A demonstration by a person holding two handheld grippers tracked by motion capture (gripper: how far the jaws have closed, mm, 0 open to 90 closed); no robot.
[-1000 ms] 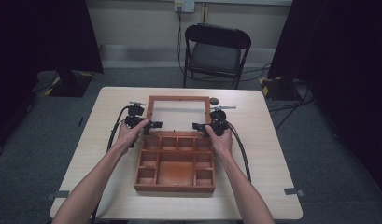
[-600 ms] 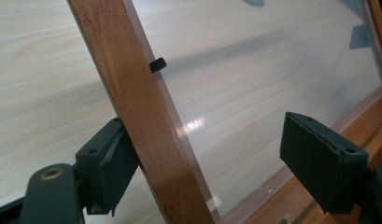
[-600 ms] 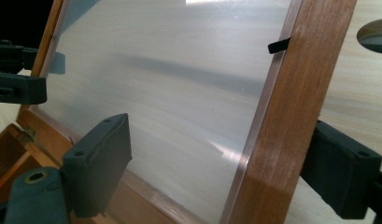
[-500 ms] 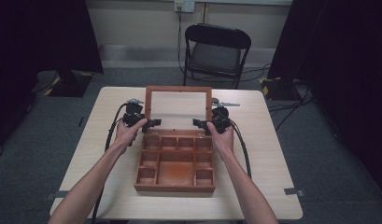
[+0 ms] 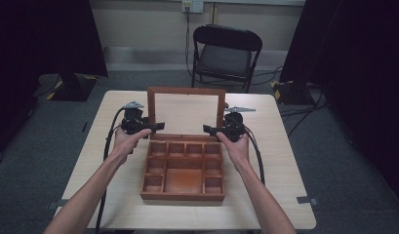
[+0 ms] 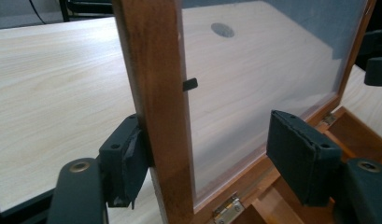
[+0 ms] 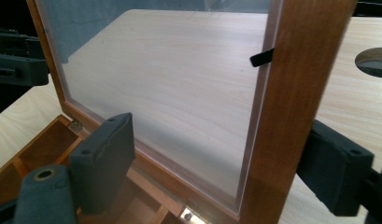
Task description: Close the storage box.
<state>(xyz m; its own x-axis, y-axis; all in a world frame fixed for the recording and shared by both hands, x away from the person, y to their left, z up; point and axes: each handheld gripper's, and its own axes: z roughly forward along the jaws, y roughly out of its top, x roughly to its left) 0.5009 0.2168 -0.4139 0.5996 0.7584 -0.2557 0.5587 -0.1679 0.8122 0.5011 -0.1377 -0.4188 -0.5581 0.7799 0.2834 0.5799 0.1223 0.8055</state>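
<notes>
Wooden compartment box (image 5: 182,197) sits on the desk (image 5: 114,161) between the two forearms, just below and inside both tongs. Its framed lid (image 5: 186,91) stands about upright on the back edge, with a clear pane (image 6: 263,84).

Left tongs (image 5: 155,126) point inward at the lid's left side rail (image 6: 163,116). They straddle it, spread. Outer pad (image 6: 125,158) is touching the rail's outer edge. Inner pad (image 6: 300,154) is well off the rail, in front of the pane. These jaws have just been closing, rail between them, not pinched yet.

Right tongs (image 5: 209,129) mirror this on the right side rail (image 7: 296,116). They are spread too. Outer pad (image 7: 336,172) is just beside the rail; I cannot tell whether it touches. Inner pad (image 7: 104,154) is apart from the rail, over the pane.

Key relation: both rails run upright, crosswise to the tongs, low near the hinges (image 6: 228,210). The hinge line runs level from one pair of tongs to the other. Each hand is nearest its own rail, and neither is better placed. Judgement: the lid must swing about that hinge line, so both sides need to move together or the frame will twist.

Around: a small black clip (image 6: 190,84) is on the rail above the left tongs. Bare desk with a round cable hole (image 6: 222,30) lies beyond the lid. A folding chair (image 5: 226,53) stands past the desk, far off. Nothing blocks the swing on the far side. On the near side, the inner pads sit close to the pane and could knock it.
</notes>
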